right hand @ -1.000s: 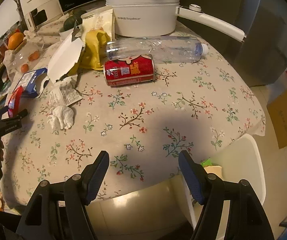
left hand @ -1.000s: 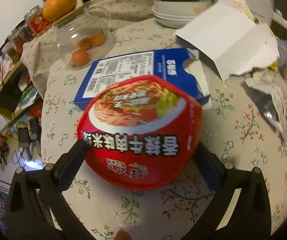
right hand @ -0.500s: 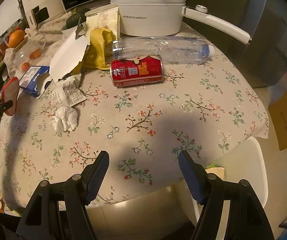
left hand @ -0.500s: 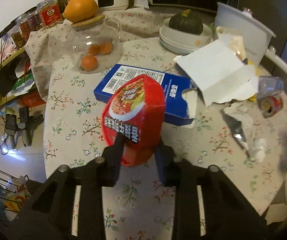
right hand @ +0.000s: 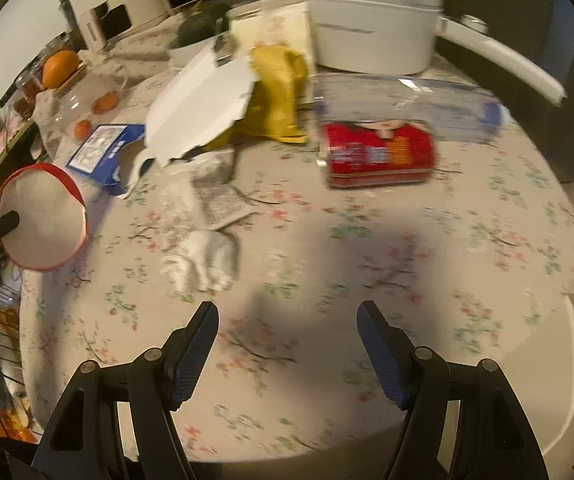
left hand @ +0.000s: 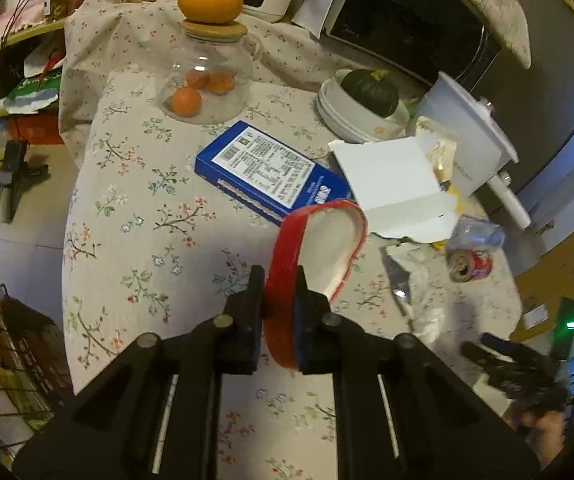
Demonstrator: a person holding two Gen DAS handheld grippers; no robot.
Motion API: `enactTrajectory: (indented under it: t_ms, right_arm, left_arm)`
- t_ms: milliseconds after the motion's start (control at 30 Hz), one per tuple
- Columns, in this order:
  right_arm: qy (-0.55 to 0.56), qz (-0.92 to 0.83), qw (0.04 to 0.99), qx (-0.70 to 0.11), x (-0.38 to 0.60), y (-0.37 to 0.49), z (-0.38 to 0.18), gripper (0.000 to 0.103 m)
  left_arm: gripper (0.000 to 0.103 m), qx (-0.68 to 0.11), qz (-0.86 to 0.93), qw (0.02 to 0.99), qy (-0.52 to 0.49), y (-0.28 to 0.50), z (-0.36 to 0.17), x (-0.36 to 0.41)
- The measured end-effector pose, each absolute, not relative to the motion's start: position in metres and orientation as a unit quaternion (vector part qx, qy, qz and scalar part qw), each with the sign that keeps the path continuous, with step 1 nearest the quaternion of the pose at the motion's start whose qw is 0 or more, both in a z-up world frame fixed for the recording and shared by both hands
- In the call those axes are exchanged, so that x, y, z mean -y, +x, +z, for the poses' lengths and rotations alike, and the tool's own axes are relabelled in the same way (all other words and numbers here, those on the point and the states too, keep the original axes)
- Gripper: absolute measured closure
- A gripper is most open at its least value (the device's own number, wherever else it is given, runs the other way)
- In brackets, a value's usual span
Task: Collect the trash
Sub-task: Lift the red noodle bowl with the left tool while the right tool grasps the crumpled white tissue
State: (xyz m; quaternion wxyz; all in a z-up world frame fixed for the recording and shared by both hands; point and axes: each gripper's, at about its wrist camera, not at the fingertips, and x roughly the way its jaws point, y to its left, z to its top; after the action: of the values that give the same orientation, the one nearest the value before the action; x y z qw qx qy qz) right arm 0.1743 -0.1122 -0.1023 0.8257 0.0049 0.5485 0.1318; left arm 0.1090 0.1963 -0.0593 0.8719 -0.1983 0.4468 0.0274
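Observation:
My left gripper (left hand: 279,280) holds a red noodle-bowl lid (left hand: 319,248) on edge above the floral table. Its jaws are still closing, with the lid's rim pinched between the pads. The lid's white underside (right hand: 43,220) also shows at the left of the right wrist view. My right gripper (right hand: 287,312) hovers open and empty over the table's near side. Ahead of it lie a crumpled tissue (right hand: 207,256), a printed wrapper (right hand: 223,200), a red can (right hand: 379,156) and a clear plastic bottle (right hand: 407,100). A blue box (left hand: 271,172) lies beyond the lid.
White torn cardboard (left hand: 395,184) and a yellow bag (right hand: 279,96) lie mid-table. A glass jar with oranges (left hand: 207,80), stacked bowls holding a squash (left hand: 367,108) and a white pot (right hand: 371,24) stand at the back. A white chair (right hand: 559,380) sits below the table edge.
The left jaws closed on the red lid and lifted it off the table, rolling it onto its edge. The right gripper shifted over the table toward the tissue, still open.

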Motion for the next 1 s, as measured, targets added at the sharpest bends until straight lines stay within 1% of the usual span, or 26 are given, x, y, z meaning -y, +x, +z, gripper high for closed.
enactTrajectory:
  t_ms: [167,267,300,333,433,500,567,600,700,733,833,1000]
  right_arm:
    - [-0.003,0.16,0.822,-0.546,0.086,0.184,-0.111,0.03]
    - [-0.005,0.174,0.82,-0.545,0.075,0.189,-0.115,0.032]
    - [-0.009,0.178,0.818,-0.546,0.07,0.191,-0.118,0.034]
    - [-0.011,0.181,0.817,-0.548,0.068,0.192,-0.12,0.04]
    - [-0.013,0.191,0.809,-0.555,0.058,0.197,-0.129,0.052]
    - [-0.019,0.191,0.809,-0.556,0.053,0.199,-0.132,0.057]
    - [-0.026,0.188,0.811,-0.553,0.049,0.2,-0.133,0.057]
    - [-0.026,0.189,0.811,-0.553,0.048,0.201,-0.133,0.059]
    - [-0.028,0.192,0.811,-0.551,0.047,0.202,-0.133,0.07]
    - [-0.028,0.193,0.811,-0.551,0.048,0.202,-0.132,0.072]
    - [-0.037,0.184,0.819,-0.543,0.053,0.201,-0.127,0.075]
    - [-0.028,0.183,0.825,-0.534,0.067,0.197,-0.113,0.075]
  left_arm:
    - [0.089,-0.44,0.018,0.875,-0.203,0.1,-0.052,-0.192]
    - [0.089,-0.439,0.022,0.874,-0.206,0.095,-0.05,-0.191]
    - [0.089,-0.438,0.024,0.875,-0.205,0.094,-0.05,-0.191]
    - [0.089,-0.436,0.027,0.876,-0.204,0.093,-0.049,-0.191]
    - [0.089,-0.434,0.03,0.876,-0.207,0.09,-0.048,-0.193]
    - [0.089,-0.436,0.032,0.875,-0.208,0.09,-0.05,-0.193]
    - [0.089,-0.438,0.032,0.874,-0.207,0.091,-0.051,-0.192]
    - [0.089,-0.439,0.03,0.875,-0.204,0.091,-0.051,-0.191]
    - [0.089,-0.44,0.027,0.876,-0.198,0.092,-0.051,-0.188]
    - [0.089,-0.441,0.026,0.875,-0.197,0.092,-0.051,-0.187]
    - [0.089,-0.444,0.023,0.875,-0.194,0.093,-0.052,-0.183]
    - [0.089,-0.445,0.009,0.875,-0.19,0.094,-0.05,-0.175]
